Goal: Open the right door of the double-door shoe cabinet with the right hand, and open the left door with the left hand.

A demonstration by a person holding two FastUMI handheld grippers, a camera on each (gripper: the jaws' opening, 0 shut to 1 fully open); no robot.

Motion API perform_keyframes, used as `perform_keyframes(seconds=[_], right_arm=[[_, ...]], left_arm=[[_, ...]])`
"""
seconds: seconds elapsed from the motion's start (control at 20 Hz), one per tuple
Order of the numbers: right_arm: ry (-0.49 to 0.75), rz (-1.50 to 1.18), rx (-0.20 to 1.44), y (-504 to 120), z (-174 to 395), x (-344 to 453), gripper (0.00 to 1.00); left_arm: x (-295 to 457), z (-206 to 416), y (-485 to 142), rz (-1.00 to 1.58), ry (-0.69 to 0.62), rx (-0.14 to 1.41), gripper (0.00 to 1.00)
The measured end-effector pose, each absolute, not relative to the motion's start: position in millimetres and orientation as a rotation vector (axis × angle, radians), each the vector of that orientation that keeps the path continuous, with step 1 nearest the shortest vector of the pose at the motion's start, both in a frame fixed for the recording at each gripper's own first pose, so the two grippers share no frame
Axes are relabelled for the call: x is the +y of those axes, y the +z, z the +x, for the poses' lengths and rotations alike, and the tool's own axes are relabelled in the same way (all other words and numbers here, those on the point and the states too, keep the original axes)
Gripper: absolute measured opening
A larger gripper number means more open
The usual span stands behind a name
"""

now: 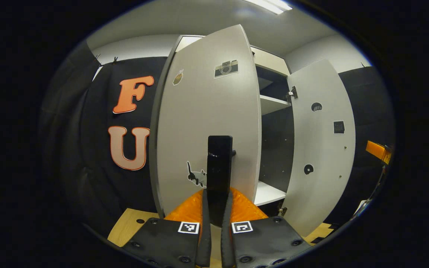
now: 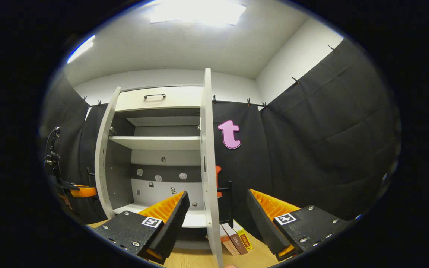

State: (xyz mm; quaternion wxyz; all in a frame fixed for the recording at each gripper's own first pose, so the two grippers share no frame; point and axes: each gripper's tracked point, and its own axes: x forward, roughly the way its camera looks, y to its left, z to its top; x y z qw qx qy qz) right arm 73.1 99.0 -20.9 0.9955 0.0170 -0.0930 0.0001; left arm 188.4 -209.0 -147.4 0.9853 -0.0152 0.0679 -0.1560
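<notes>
Both doors of the tall white double-door shoe cabinet are standing open — task looking nearly finished. The left gripper is sitting closed on the black bar handle of the flat white left door, which is swung well out. The right gripper is gaping wide, holding nothing, straddling the edge of the flat white right door — apparently released. Cabinet standing on a light wooden floor, small books beside its base; black cloth walls, white ceiling lit overhead.

Both views face the open shoe cabinet closely, from opposite doors.
</notes>
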Motion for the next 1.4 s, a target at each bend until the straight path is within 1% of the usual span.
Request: perform_keyframes(seconds=[0.35,0.65,0.7,0.75,0.95,1.25,1.4], right_arm=[[0.031,0.025,-0.163,-28,77,119,0.94],[0.059,-0.015,-0.145,-37,83,130,0.94],[0.064,-0.013,-0.141,-38,83,132,0.94],[0.068,-0.012,-0.134,-41,86,133,0.94],[0.070,-0.007,-0.123,-43,91,134,0.94],[0.083,0.010,-0.117,-42,91,142,0.94],[0.082,-0.013,-0.103,-47,91,142,0.94]], left_arm=[[-202,181,-149,0.037,-0.245,0.133,0.16],[-199,175,-148,0.039,-0.197,0.126,0.16],[-198,173,-148,0.050,-0.175,0.126,0.11],[-197,173,-147,0.065,-0.161,0.126,0.10],[-189,175,-148,0.043,-0.115,0.123,0.10],[-172,168,-151,0.079,-0.069,0.123,0.10],[-156,172,-150,0.085,-0.004,0.116,0.10]])
